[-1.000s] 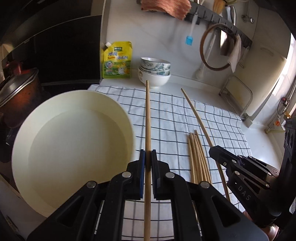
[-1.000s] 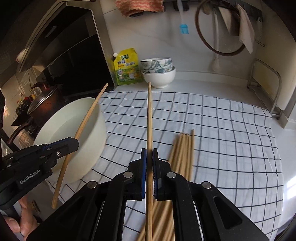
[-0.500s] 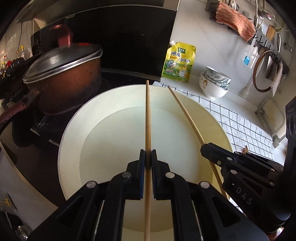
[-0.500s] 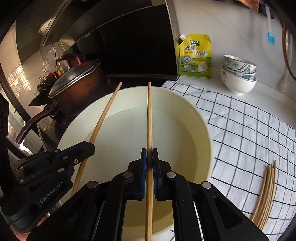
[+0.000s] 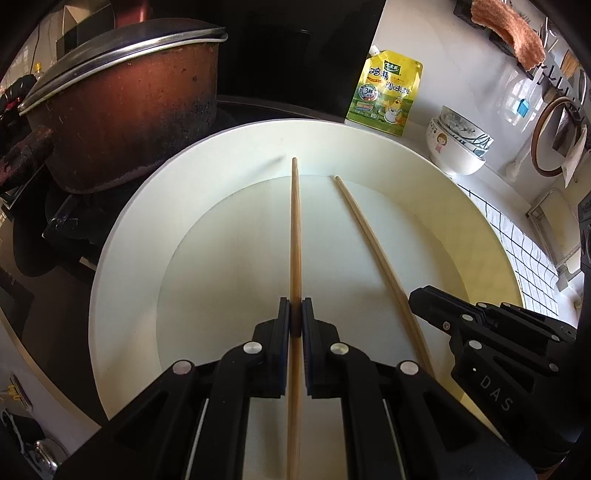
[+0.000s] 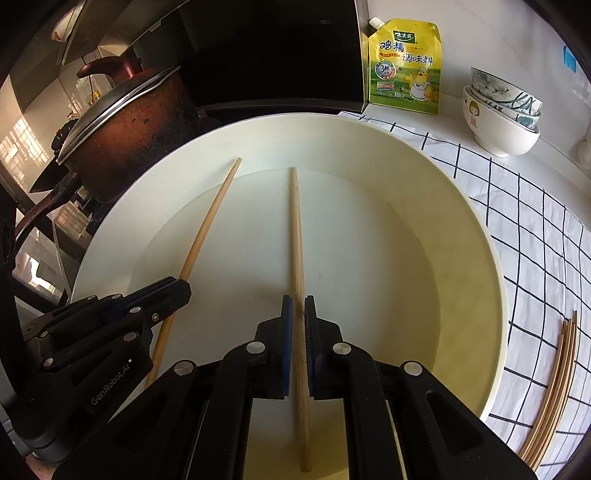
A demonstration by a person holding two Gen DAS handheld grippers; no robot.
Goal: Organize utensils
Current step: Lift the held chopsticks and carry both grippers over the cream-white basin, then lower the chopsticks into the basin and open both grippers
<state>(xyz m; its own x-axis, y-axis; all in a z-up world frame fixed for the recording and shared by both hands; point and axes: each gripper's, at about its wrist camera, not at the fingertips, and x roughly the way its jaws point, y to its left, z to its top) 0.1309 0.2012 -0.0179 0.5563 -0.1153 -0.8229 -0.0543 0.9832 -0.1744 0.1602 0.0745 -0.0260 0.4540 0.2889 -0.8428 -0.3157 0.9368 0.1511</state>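
Note:
My left gripper (image 5: 295, 314) is shut on a wooden chopstick (image 5: 295, 229) that points down into a big cream basin (image 5: 122, 258). Its tip is near the basin's far wall. To its right, my right gripper (image 5: 424, 295) is shut on a second chopstick (image 5: 369, 229), also slanting into the basin. In the right wrist view the right gripper (image 6: 298, 306) clamps its chopstick (image 6: 297, 229) over the basin (image 6: 495, 266), with the left gripper (image 6: 181, 286) and its chopstick (image 6: 210, 214) at the left. A bundle of several chopsticks (image 6: 554, 387) lies on the checked cloth (image 6: 535, 240).
A lidded brown pot (image 5: 122, 103) sits on the black hob just left of the basin. A yellow seasoning pouch (image 5: 391, 92) and stacked bowls (image 5: 458, 144) stand against the back wall. A rack with an orange cloth (image 5: 509, 26) hangs at the upper right.
Both grippers have swung left from over the checked cloth to over the basin and dropped lower. Each still holds its chopstick, and the tips now reach inside the basin.

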